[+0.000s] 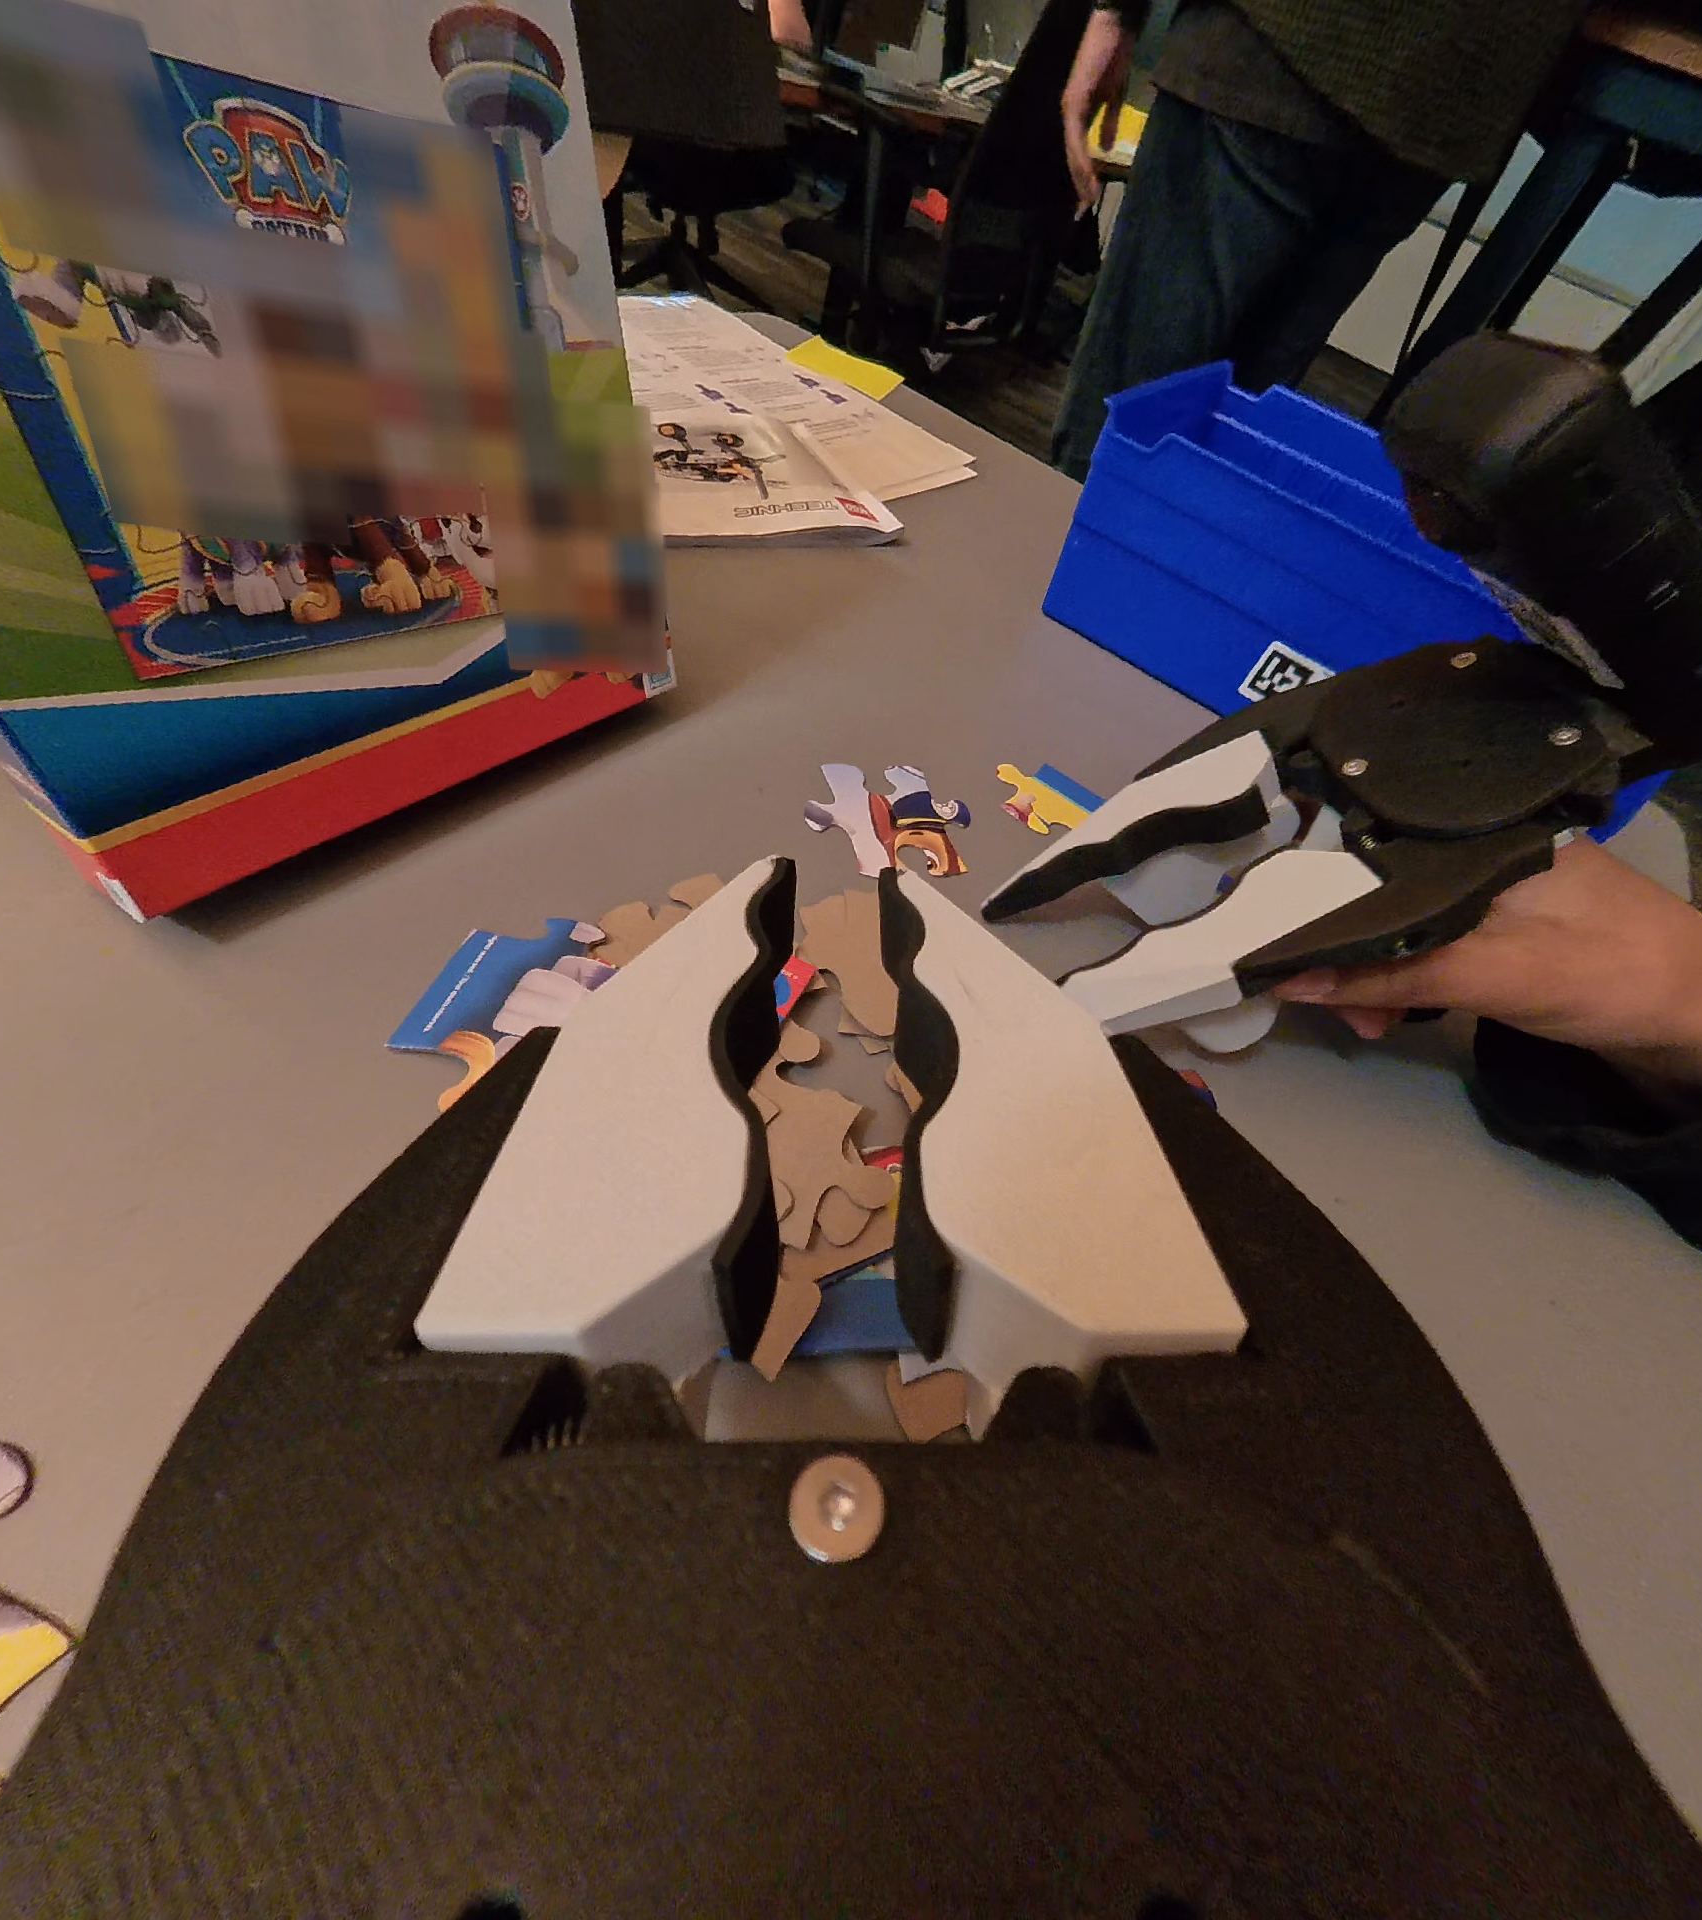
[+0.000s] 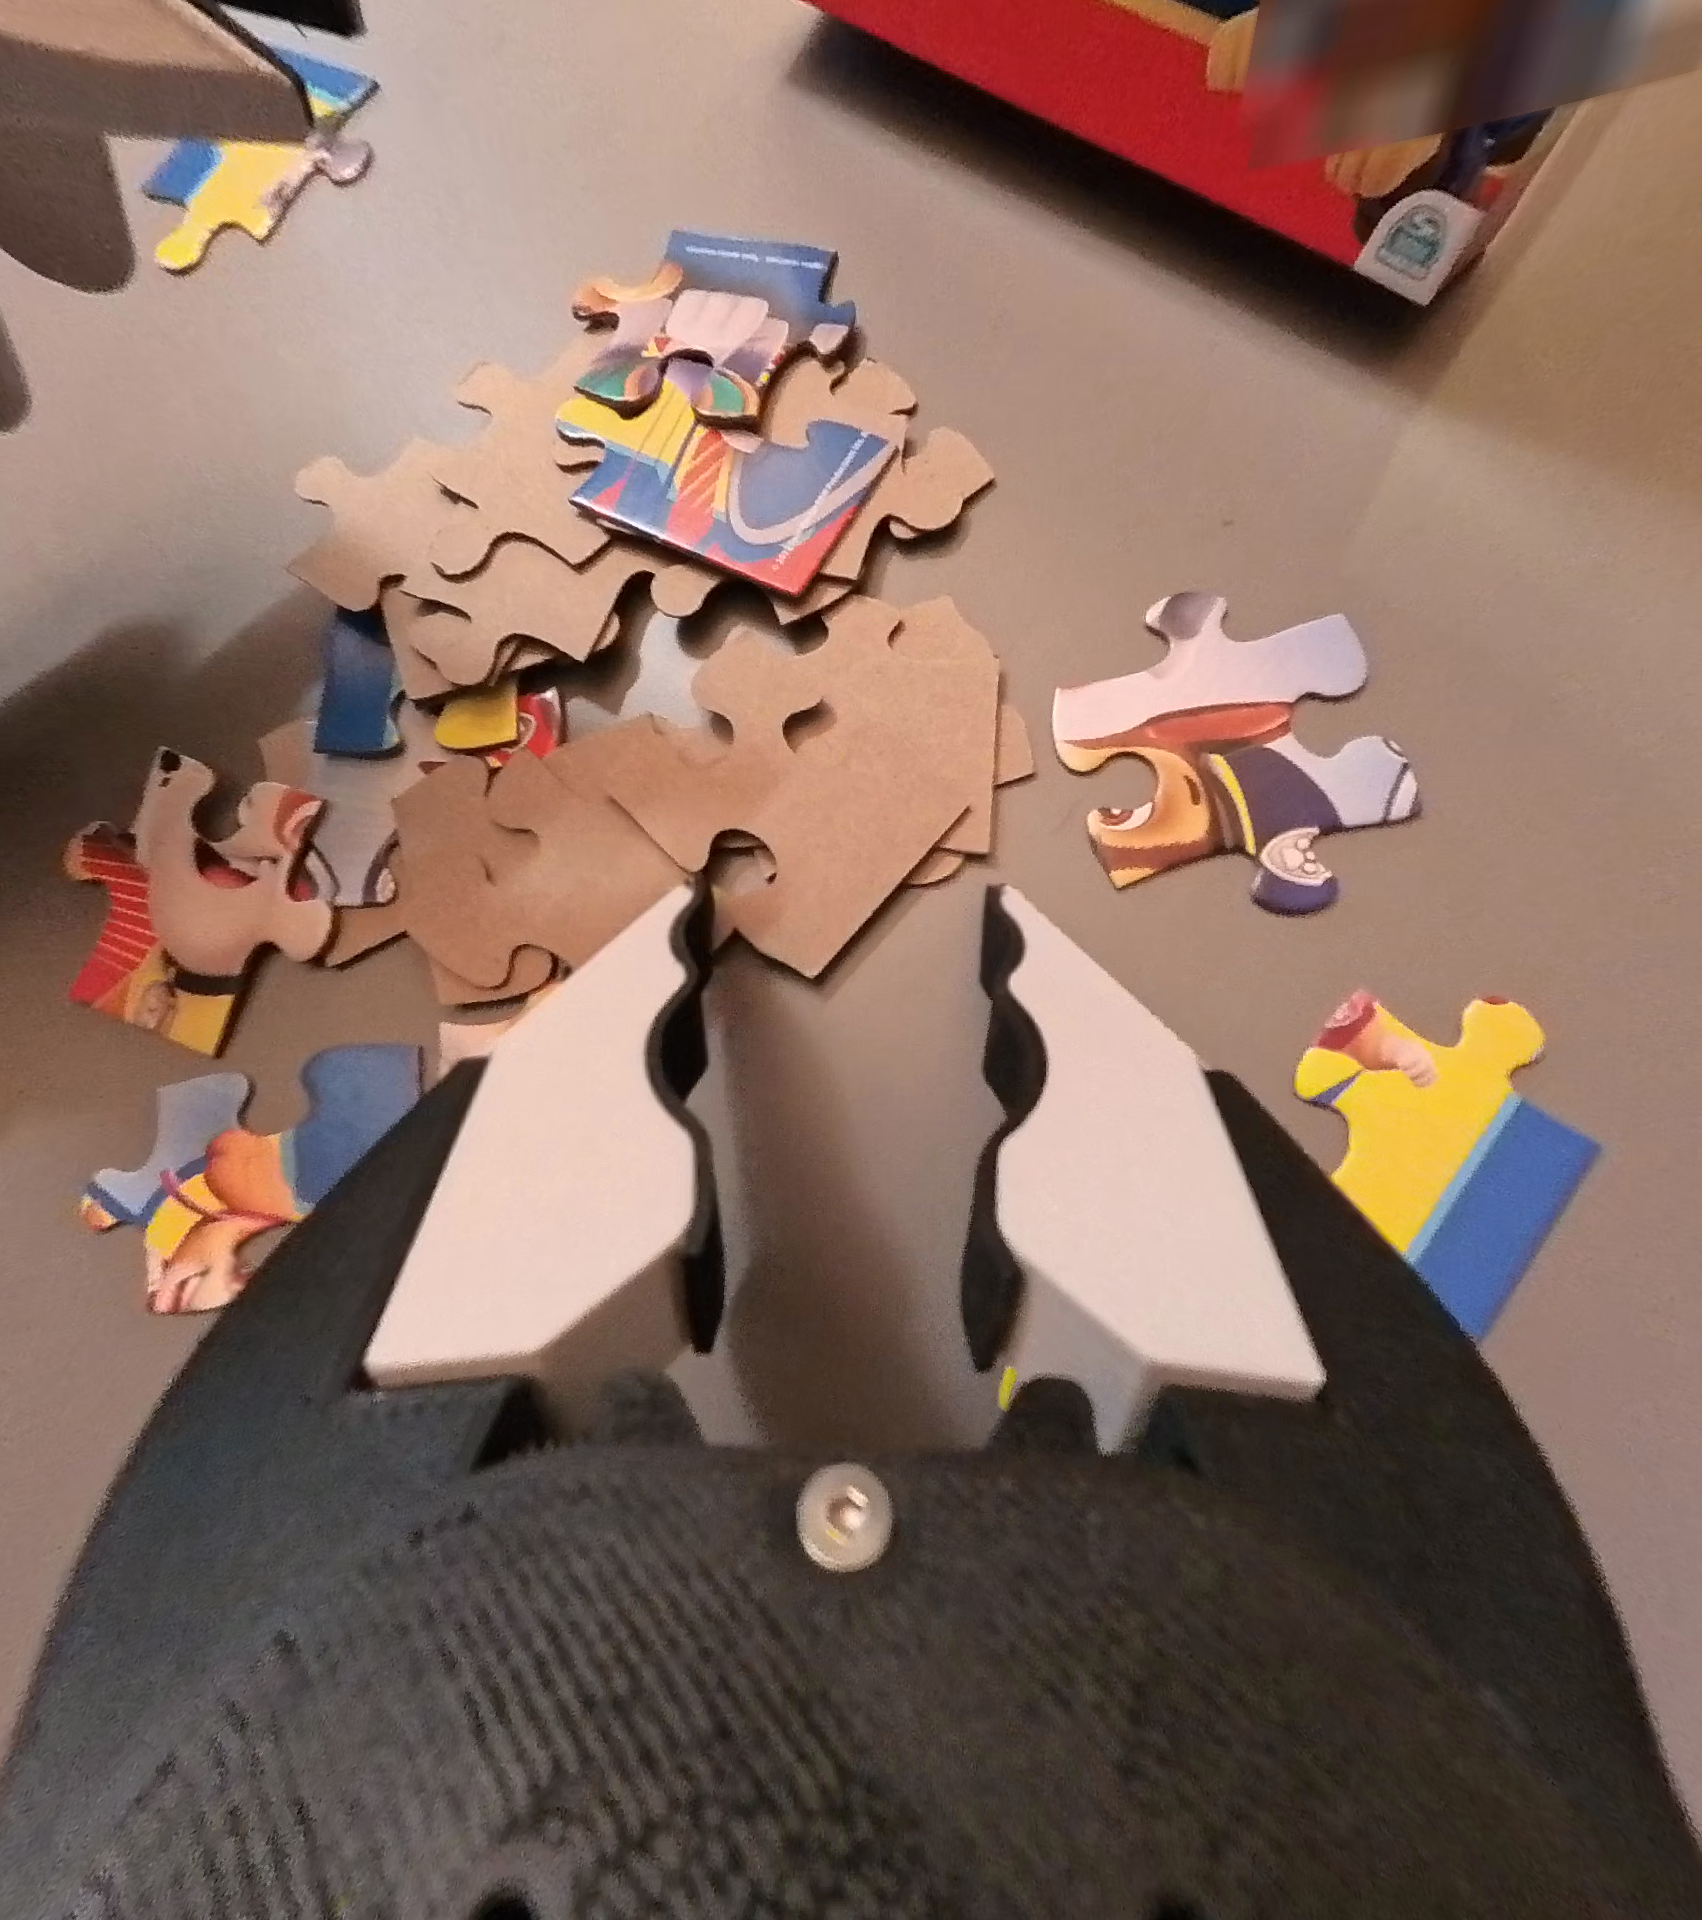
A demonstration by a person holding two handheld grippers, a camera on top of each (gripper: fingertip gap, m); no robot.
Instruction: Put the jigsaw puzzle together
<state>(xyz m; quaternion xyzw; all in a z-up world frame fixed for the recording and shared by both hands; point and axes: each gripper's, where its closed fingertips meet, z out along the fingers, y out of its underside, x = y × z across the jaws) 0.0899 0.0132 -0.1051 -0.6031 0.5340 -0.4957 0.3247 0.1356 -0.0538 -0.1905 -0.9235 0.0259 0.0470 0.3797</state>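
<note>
A pile of jigsaw pieces (image 2: pixel 535 582), mostly brown side up, lies on the grey table (image 2: pixel 1242 468). My right gripper (image 2: pixel 847 894) is open wide and empty. Its left fingertip (image 2: pixel 691 914) is at the near edge of a face-down brown piece (image 2: pixel 826 790). My left gripper (image 1: pixel 839 871) hovers over the pile (image 1: pixel 826 1143) with the pads a narrow gap apart and nothing pressed between them. The right gripper (image 1: pixel 1034 951) also shows in the left wrist view, in a person's hand (image 1: pixel 1553 977). A picture-up piece with a capped dog (image 2: pixel 1231 758) lies right of the pile.
The puzzle box (image 1: pixel 255 468) stands at the back left. A blue bin (image 1: pixel 1242 540) and paper booklets (image 1: pixel 774 447) are behind. Loose pieces lie around: yellow and blue (image 2: pixel 1439 1153), yellow with a grey knob (image 2: pixel 223 187), a dog's mouth (image 2: pixel 192 894). A person (image 1: pixel 1242 208) stands beyond the table. Some 12 cm of space lies between my two pairs of fingers.
</note>
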